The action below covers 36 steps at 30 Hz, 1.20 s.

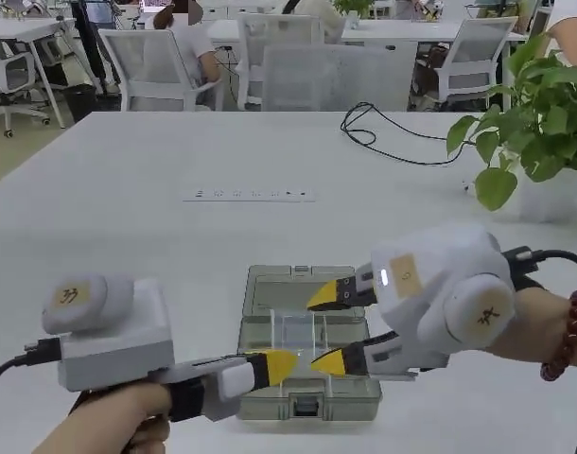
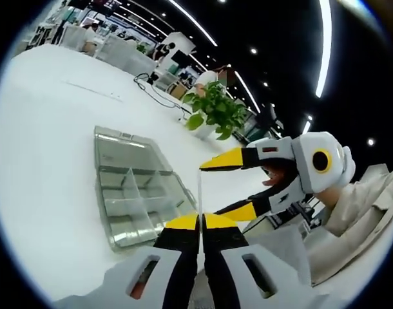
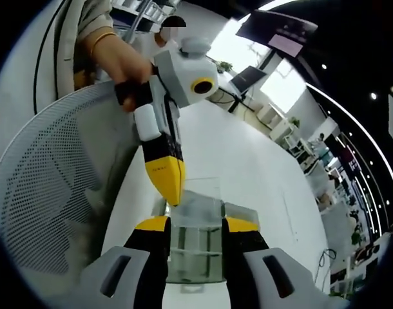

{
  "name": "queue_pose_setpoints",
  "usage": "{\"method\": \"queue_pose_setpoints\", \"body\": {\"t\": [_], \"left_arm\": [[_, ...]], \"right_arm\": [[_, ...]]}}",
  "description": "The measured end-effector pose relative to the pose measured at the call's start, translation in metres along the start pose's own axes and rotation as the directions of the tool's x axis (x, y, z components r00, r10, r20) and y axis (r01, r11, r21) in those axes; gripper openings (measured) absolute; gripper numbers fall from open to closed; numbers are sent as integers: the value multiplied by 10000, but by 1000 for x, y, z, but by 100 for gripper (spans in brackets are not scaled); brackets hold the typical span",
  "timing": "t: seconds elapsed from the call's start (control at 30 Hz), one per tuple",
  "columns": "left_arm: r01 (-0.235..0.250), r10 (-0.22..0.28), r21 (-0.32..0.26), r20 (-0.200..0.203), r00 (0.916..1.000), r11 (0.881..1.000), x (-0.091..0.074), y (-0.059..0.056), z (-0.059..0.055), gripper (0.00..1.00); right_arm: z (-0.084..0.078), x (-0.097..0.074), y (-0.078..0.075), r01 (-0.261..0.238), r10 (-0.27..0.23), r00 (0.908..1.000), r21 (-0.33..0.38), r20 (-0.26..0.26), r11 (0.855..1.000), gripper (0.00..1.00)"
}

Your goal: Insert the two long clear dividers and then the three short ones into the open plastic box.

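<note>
The left tool [image 1: 277, 365], cut off with its hand at the tabletop's near edge, has its jaws pressed together on a clear divider [image 3: 196, 209]. From that tool's own camera the divider shows only as a thin upright line. The right tool [image 1: 310, 333] has its jaws wide apart with the divider spanning the gap. I cannot tell if they press on its ends. Both tools hang over the open plastic box [image 1: 260, 405] near the tabletop's near edge and hide its middle. Partitions already stand inside the box.

A black cable [image 1: 383, 132] loops by the far edge, a potted plant [image 1: 534, 123] stands at the right edge, and white chairs [image 1: 147, 57] are beyond.
</note>
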<state>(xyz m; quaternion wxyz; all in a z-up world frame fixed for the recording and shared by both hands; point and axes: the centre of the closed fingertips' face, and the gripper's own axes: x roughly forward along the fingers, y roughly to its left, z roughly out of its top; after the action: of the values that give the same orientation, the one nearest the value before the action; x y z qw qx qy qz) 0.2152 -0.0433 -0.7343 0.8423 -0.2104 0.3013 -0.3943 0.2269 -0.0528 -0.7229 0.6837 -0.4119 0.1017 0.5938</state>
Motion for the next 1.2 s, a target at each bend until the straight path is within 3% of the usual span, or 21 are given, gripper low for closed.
{"method": "queue_pose_setpoints", "body": {"t": [0.1, 0.2, 0.27, 0.33, 0.4, 0.53, 0.63, 0.7, 0.77, 0.8, 0.87, 0.97, 1.0, 1.03, 1.07, 1.2], "left_arm": [[-322, 369, 1146, -388, 9986, 9929, -1, 4, -6, 0], [-238, 349, 1988, -525, 9980, 9798, -1, 4, -10, 0], [-32, 132, 2721, -351, 9993, 9623, -1, 0, -9, 0], [-36, 235, 3194, -585, 9980, 9476, -2, 0, -13, 0], [-43, 432, 3873, -918, 9948, 9220, -2, 2, -18, 0], [299, 208, 4468, -1081, 9939, 8942, -3, -4, -22, 0], [493, 310, 5235, -1434, 9892, 8506, -3, -4, -27, 0], [760, 181, 5524, -1628, 9865, 8301, -3, -8, -30, 0], [988, 107, 5938, -1780, 9840, 7985, -4, -11, -32, 0], [1058, 76, 5953, -1848, 9827, 7965, -3, -12, -34, 0], [1224, -39, 6129, -1911, 9816, 7806, -3, -15, -36, 0], [1552, -120, 6707, -2131, 9770, 7253, -3, -19, -39, 0], [1654, -192, 6779, -2178, 9758, 7163, -3, -20, -40, 0], [1676, -220, 6728, -2194, 9754, 7206, -2, -21, -40, 0], [1745, -317, 6778, -2178, 9755, 7143, -2, -23, -40, 0], [1919, -399, 7067, -2259, 9733, 6810, -1, -25, -40, 0]], "right_arm": [[1, -3, 0, -47, 41, 9999, 464, 143, 9989, 32], [4, -6, 1, -246, 204, 9989, 1006, 420, 9946, 33], [8, -7, 3, -459, 369, 9971, 1376, 672, 9894, 33], [12, -9, 5, -650, 517, 9948, 1568, 877, 9855, 32], [17, -10, 8, -861, 666, 9913, 1777, 1133, 9803, 31], [20, -12, 14, -1269, 1058, 9866, 1762, 1245, 9761, 30], [22, -13, 21, -1708, 1483, 9800, 1792, 1324, 9689, 29], [23, -13, 24, -1948, 1722, 9759, 1793, 1342, 9643, 28], [24, -13, 29, -2201, 1976, 9702, 1695, 1400, 9606, 26], [24, -13, 32, -2355, 2122, 9667, 1727, 1428, 9564, 25], [25, -14, 37, -2645, 2409, 9592, 1695, 1478, 9494, 24], [27, -14, 43, -2934, 2707, 9507, 1554, 1515, 9433, 21], [27, -14, 44, -3011, 2787, 9483, 1526, 1521, 9413, 20], [26, -14, 46, -3086, 2870, 9462, 1502, 1496, 9392, 19], [26, -14, 47, -3167, 2960, 9436, 1438, 1483, 9376, 18], [26, -14, 51, -3344, 3146, 9376, 1360, 1481, 9326, 16]]}}
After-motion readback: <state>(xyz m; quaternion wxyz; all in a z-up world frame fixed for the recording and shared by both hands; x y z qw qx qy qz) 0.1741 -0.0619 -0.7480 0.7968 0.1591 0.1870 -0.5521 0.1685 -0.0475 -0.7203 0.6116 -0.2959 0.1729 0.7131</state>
